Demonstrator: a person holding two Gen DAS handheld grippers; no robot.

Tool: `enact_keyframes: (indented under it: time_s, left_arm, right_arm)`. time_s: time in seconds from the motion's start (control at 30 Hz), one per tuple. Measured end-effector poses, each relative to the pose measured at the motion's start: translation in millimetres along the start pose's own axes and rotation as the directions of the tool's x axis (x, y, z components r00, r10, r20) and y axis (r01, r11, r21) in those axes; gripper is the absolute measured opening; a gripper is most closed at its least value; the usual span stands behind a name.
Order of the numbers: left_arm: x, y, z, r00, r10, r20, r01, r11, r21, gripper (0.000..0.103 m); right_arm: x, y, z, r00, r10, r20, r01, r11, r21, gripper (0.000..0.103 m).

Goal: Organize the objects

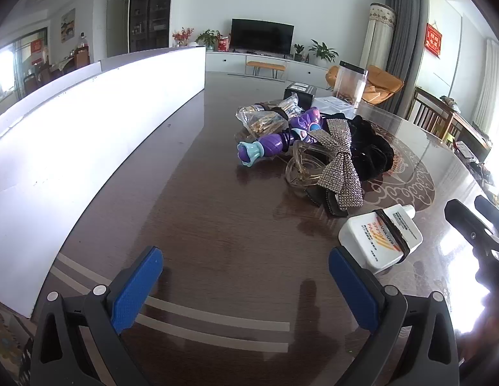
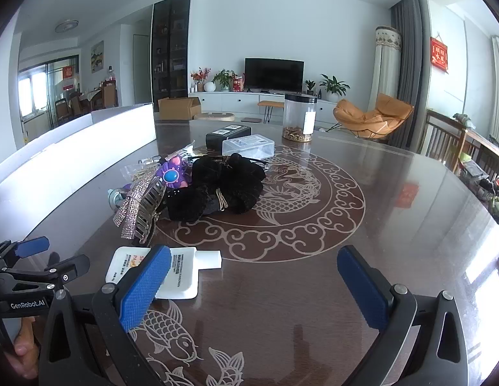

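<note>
Left wrist view: both tools spread wide and empty, left tool, right tool, beside the sunscreen bottle

Both views are lit by strong daylight from windows at the far right and far left, which are blown out to white. The glossy table is washed with glare on its right side, and the white box wall is overexposed. Soft shadows are cast towards the camera. Straight lines are bent by the fisheye, corners are vignetted black, and focus is fairly sharp throughout.
</note>
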State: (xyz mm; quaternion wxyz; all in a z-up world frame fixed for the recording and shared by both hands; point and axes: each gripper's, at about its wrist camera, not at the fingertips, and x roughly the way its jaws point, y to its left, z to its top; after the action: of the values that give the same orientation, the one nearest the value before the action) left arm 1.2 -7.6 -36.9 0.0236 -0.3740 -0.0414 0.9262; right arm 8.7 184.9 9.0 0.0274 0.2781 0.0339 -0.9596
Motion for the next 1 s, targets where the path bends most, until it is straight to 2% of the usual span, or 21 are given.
enact_keyframes:
  time_s: [0.63, 1.0]
  left_arm:
    - [-0.8, -0.3, -1.4, 1.0, -0.015, -0.002, 0.015, 1.0, 0.008, 0.103]
    - [-0.7, -0.4, -4.9, 0.999, -0.021, -0.041, 0.021, 1.0, 0.014, 0.103]
  right_arm:
    - [1.5, 3.4, -0.7, 1.0, -0.012, -0.007, 0.012, 1.0, -0.017, 0.103]
    - [1.5, 3.0, -0.8, 1.0, -0.016, -0.012, 0.016, 1.0, -0.024, 0.103]
